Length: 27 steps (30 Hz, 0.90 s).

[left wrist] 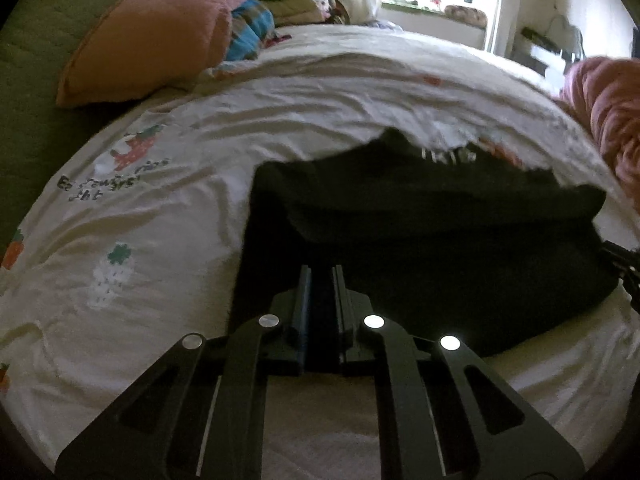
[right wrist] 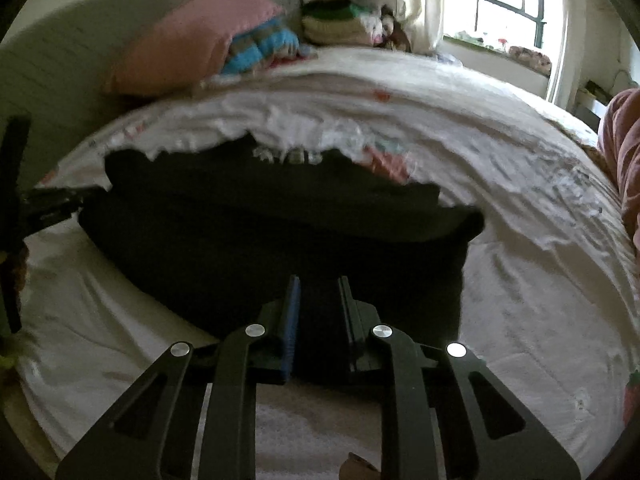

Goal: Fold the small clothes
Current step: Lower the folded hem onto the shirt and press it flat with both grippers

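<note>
A black garment lies spread on the white printed bedsheet, with its near part folded over and white lettering at its far edge. My left gripper is shut on the garment's near left edge, with dark cloth pinched between the fingers. My right gripper is over the near right edge. Its fingers stand a little apart with black cloth in the gap. Each gripper also shows at the side of the other view, the right gripper and the left gripper.
A pink pillow and a blue striped cloth lean at the bed's far left. A pile of folded clothes sits behind them. A pink bundle lies at the right edge, below a window.
</note>
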Each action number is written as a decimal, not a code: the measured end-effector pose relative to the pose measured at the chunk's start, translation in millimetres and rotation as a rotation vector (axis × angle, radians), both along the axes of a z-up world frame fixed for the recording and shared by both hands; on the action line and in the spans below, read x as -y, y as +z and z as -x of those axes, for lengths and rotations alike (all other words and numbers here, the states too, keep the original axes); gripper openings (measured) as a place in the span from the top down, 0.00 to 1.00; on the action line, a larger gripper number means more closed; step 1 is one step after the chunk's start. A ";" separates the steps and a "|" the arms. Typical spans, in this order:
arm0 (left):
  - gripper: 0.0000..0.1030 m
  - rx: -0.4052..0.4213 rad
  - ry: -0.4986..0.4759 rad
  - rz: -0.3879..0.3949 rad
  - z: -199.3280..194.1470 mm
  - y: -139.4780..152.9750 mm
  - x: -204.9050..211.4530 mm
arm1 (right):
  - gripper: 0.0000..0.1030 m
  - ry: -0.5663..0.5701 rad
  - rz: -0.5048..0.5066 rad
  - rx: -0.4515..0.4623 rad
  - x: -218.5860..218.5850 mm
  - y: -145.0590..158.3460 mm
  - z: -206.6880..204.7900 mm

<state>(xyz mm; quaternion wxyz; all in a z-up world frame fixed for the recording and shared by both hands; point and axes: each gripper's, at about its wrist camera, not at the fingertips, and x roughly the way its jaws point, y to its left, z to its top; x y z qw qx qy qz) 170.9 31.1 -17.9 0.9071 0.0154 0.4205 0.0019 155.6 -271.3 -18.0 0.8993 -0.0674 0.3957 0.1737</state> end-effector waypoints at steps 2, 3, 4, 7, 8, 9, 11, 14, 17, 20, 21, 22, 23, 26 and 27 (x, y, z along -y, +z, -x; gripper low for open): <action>0.96 -0.015 0.003 -0.019 -5.6 -8.6 2.2 | 0.83 -0.027 0.032 -0.039 -3.6 -13.2 -10.3; 0.96 -0.021 0.007 -0.026 -8.8 -13.0 3.0 | 0.83 -0.040 0.038 -0.053 -3.9 -18.7 -15.6; 0.96 -0.022 0.011 -0.027 -11.2 -15.3 2.4 | 0.83 -0.053 0.032 -0.067 -3.4 -23.7 -21.9; 0.96 -0.025 0.018 -0.030 -20.9 -18.8 1.5 | 0.83 -0.074 0.034 -0.075 -4.7 -28.4 -37.8; 0.96 -0.024 0.019 -0.031 -24.2 -18.2 1.7 | 0.83 -0.081 0.030 -0.079 -5.4 -29.5 -44.3; 0.96 -0.026 0.020 -0.034 -29.3 -17.7 1.7 | 0.83 -0.086 0.026 -0.082 -7.5 -30.4 -49.5; 0.96 -0.028 0.026 -0.029 -37.1 -16.6 0.9 | 0.83 -0.103 0.030 -0.083 -10.6 -29.9 -61.2; 0.96 -0.034 0.037 -0.019 -51.3 -15.2 -0.9 | 0.83 -0.121 0.027 -0.073 -12.8 -26.9 -75.7; 0.96 -0.048 0.042 -0.013 -65.1 -15.8 -3.2 | 0.83 -0.144 -0.001 -0.072 -12.0 -23.9 -89.2; 0.96 -0.051 0.053 -0.010 -75.6 -15.0 -5.8 | 0.83 -0.173 -0.027 -0.062 -9.7 -20.2 -102.5; 0.96 -0.049 0.059 0.000 -79.5 -13.5 -7.7 | 0.83 -0.180 -0.035 -0.057 -8.9 -18.8 -105.7; 0.96 -0.044 0.063 0.004 -82.2 -12.0 -9.3 | 0.83 -0.189 -0.046 -0.051 -7.7 -17.4 -110.4; 0.96 -0.038 0.070 0.006 -84.2 -10.1 -10.9 | 0.83 -0.193 -0.055 -0.047 -6.9 -16.5 -113.8; 0.96 -0.018 0.084 0.020 -90.8 -2.8 -17.0 | 0.83 -0.214 -0.076 -0.021 -0.9 -14.1 -122.4; 0.96 -0.009 0.090 0.024 -92.3 -0.5 -19.4 | 0.83 -0.222 -0.082 -0.010 1.7 -13.9 -124.6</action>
